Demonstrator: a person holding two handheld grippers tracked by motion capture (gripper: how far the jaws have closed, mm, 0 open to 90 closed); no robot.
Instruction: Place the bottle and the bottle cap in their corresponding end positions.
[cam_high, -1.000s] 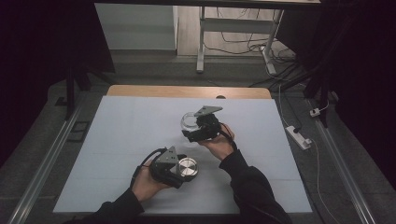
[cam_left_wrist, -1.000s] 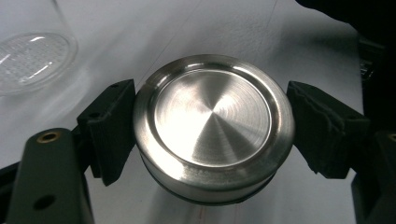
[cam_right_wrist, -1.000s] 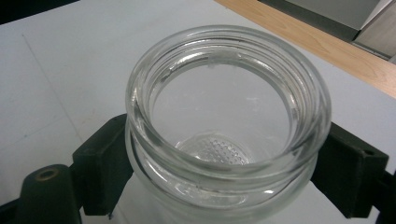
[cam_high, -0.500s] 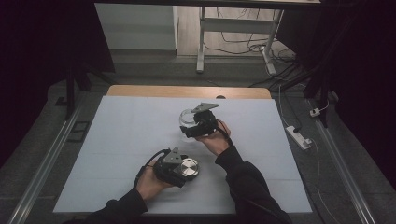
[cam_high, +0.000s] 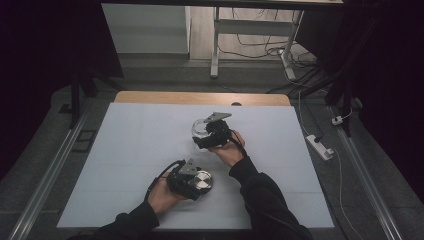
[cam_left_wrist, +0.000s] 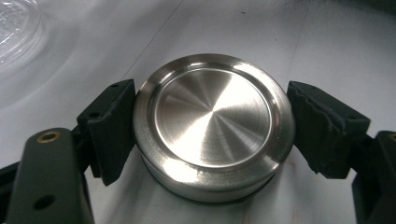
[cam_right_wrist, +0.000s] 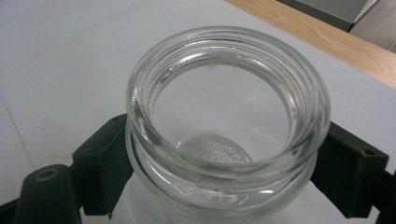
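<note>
A round steel lid (cam_left_wrist: 212, 123) sits flat side up between the black pads (cam_left_wrist: 112, 126) of my left gripper (cam_left_wrist: 212, 133), which is shut on its rim. In the high view that lid (cam_high: 203, 181) is near the table's front, low over the white mat (cam_high: 130, 150). Farther back, my right gripper (cam_high: 204, 134) is shut on a clear glass jar (cam_high: 198, 127). The right gripper view looks down into the jar's open threaded mouth (cam_right_wrist: 140, 116), with both pads (cam_right_wrist: 105, 163) pressed just under the neck. The jar is empty.
The white mat covers a wooden table whose bare edge (cam_high: 200, 97) runs along the back. A white power strip (cam_high: 320, 146) lies on the floor to the right. Cables and a metal stand (cam_high: 216, 45) are behind the table.
Both hands have sunk slightly toward the mat, each with its object still gripped. The jar has shifted a little to the left.
</note>
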